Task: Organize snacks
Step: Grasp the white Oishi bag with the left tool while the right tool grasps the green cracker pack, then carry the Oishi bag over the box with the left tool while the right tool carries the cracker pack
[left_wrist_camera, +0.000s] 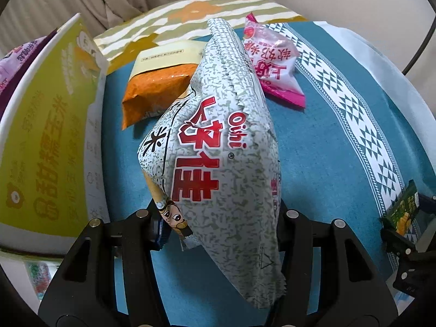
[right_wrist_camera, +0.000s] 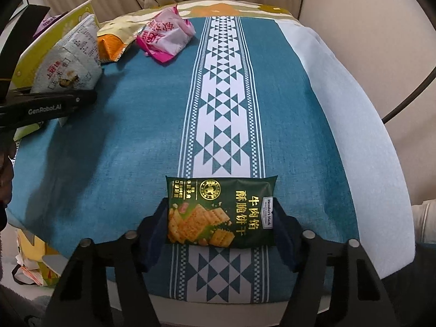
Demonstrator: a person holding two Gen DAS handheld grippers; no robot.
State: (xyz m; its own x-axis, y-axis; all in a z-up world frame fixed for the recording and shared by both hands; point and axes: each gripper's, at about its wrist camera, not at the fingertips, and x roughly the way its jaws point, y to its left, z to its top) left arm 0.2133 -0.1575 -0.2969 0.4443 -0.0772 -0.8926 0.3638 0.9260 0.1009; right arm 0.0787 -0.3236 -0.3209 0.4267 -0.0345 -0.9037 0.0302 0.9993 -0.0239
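Left wrist view: the left gripper (left_wrist_camera: 218, 218) is clamped on a speckled white bag (left_wrist_camera: 218, 147), lifted above the teal cloth (left_wrist_camera: 321, 147) at frame centre. Behind it, upper centre, lie an orange bag (left_wrist_camera: 155, 87) and a pink bag (left_wrist_camera: 272, 62); a yellow-green box (left_wrist_camera: 46, 136) fills the left edge. Right wrist view: the right gripper (right_wrist_camera: 219, 215) has its fingers against both ends of a green cracker pack (right_wrist_camera: 220, 212), low centre, flat on the cloth.
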